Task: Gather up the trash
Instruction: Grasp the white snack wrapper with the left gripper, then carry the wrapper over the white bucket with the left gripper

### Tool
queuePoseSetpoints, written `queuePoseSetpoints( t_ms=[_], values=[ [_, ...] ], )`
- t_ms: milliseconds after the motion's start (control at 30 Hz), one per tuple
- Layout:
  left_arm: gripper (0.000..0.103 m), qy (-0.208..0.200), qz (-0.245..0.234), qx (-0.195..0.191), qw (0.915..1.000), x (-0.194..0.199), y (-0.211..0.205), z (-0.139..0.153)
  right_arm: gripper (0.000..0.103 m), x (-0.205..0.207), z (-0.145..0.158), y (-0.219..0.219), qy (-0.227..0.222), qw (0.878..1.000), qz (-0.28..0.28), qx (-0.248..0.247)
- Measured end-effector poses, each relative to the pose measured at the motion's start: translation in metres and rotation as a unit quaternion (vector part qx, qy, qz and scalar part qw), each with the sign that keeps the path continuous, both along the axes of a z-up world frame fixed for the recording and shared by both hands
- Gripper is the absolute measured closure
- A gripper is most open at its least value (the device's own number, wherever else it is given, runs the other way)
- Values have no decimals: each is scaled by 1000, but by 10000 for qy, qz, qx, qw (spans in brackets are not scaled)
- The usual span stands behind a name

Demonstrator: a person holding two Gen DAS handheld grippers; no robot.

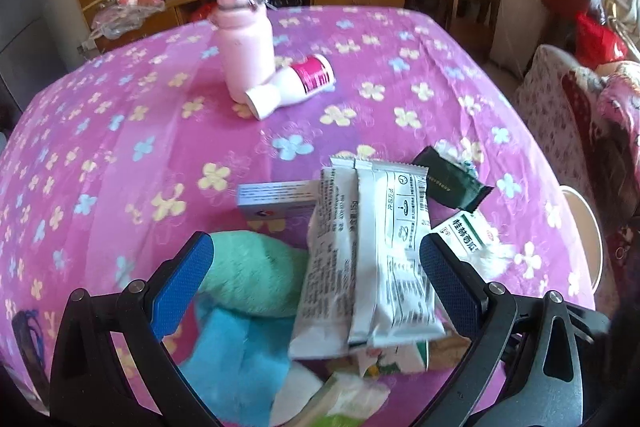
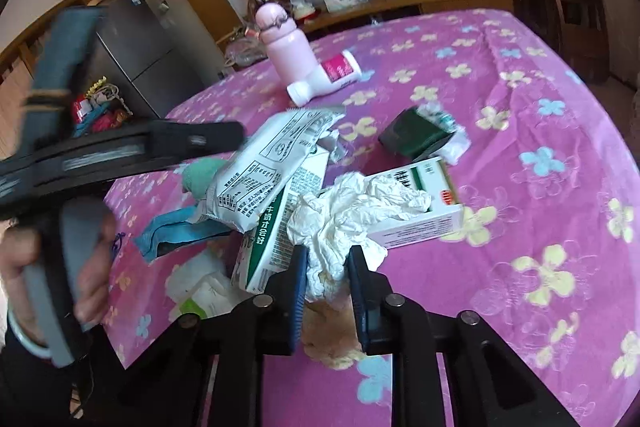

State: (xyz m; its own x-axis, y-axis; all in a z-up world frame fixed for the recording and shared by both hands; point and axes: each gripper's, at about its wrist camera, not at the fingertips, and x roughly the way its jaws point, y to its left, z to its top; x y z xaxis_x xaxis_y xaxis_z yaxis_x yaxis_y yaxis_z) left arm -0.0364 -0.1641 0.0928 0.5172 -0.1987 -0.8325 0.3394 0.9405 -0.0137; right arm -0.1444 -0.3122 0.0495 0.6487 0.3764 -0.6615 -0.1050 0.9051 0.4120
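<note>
Pinching a crumpled white tissue [image 2: 352,223] between its blue pads, the right hand-held gripper [image 2: 327,291] hovers low over the purple flowered bench [image 2: 540,131]. The left hand-held gripper [image 1: 316,267] hangs released, its fingers spread either side of two white sachets [image 1: 360,251]. Beyond lie a dark green wrapper [image 1: 452,185], then a toppled white bottle [image 1: 292,85] against an upright pink flask [image 1: 244,43].

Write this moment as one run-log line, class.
task: collect trash | left claw: open above white sachets | right claw: shut on crumpled tissue | pink bottle: upright, untouched
</note>
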Motion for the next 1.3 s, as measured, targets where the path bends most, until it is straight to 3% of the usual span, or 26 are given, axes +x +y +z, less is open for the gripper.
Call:
queuePoseSetpoints(
  t_ms=[67, 133, 233, 333, 733, 1300],
  values=[
    [12, 98, -44, 7, 9999, 4, -6, -7, 85, -8, 4, -6, -68, 10000, -62, 7],
    [38, 282, -142, 19, 9995, 6, -12, -15, 85, -13, 8, -11, -135, 9998, -132, 16],
    [58, 526, -263, -192, 9981, 4, -14, -21, 85, -20, 12, -21, -213, 9994, -244, 97],
    [74, 525, -318, -362, 9975, -1, -10, -15, 85, -26, 14, -27, -253, 9991, -323, 138],
    [77, 89, -514, -664, 9964, -48, -2, 36, 85, -58, 37, -43, -491, 9973, -543, -7],
    [77, 343, -1535, -1274, 9793, -108, -91, 56, 85, -122, 56, -119, -594, 9873, -1460, -200]
  ],
)
